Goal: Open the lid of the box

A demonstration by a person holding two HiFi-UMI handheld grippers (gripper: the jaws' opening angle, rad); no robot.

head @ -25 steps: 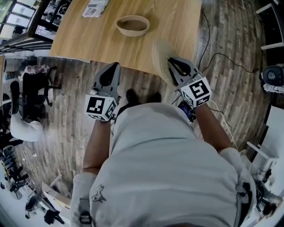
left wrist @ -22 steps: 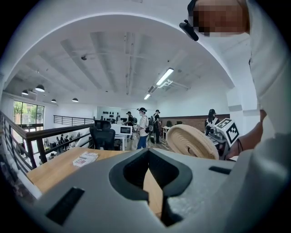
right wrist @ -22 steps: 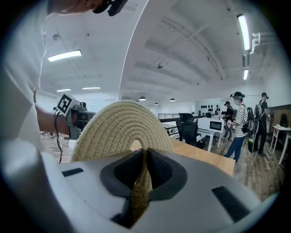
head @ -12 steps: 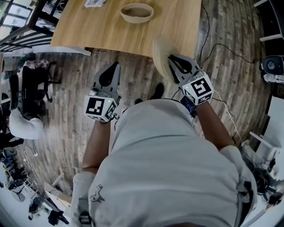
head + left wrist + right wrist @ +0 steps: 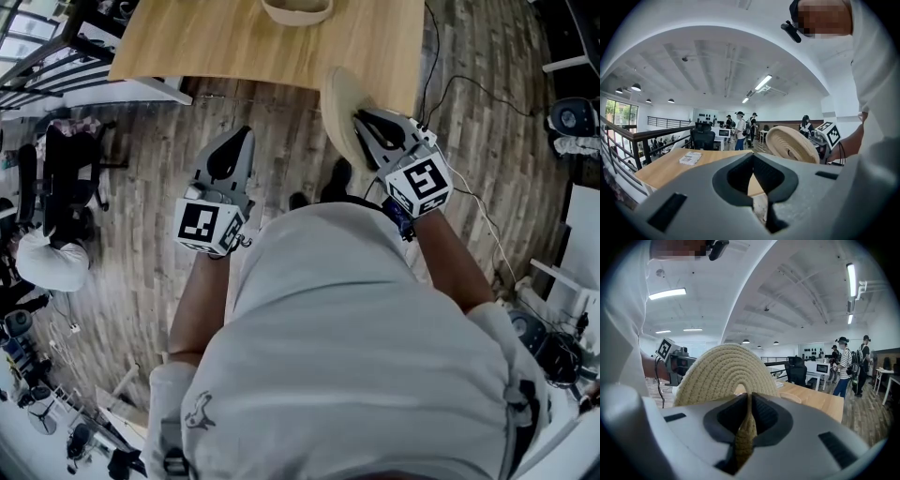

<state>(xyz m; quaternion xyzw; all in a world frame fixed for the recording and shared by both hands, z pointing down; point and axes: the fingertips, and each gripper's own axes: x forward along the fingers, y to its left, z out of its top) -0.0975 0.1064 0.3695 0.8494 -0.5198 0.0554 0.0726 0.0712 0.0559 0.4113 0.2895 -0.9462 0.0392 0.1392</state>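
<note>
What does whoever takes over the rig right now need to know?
Left gripper: shut, empty, held over the floor.
Right gripper: shut on the rim of the woven lid, which stands on edge in the air by the near edge of the wooden table.
Woven box: on the table, open, partly out of the head view.
Done: lid is off.
Left: probably just set the lid down.

R gripper (image 5: 749, 401): jaws clamped on rim of woven rope lid (image 5: 723, 373), which stands on edge, coils fanning up and left above jaws. Left gripper (image 5: 679, 364) w/ marker cube just left of lid. Wooden table (image 5: 820, 404) far right; office chair (image 5: 797, 371) and standing people (image 5: 844, 364) beyond.
</note>
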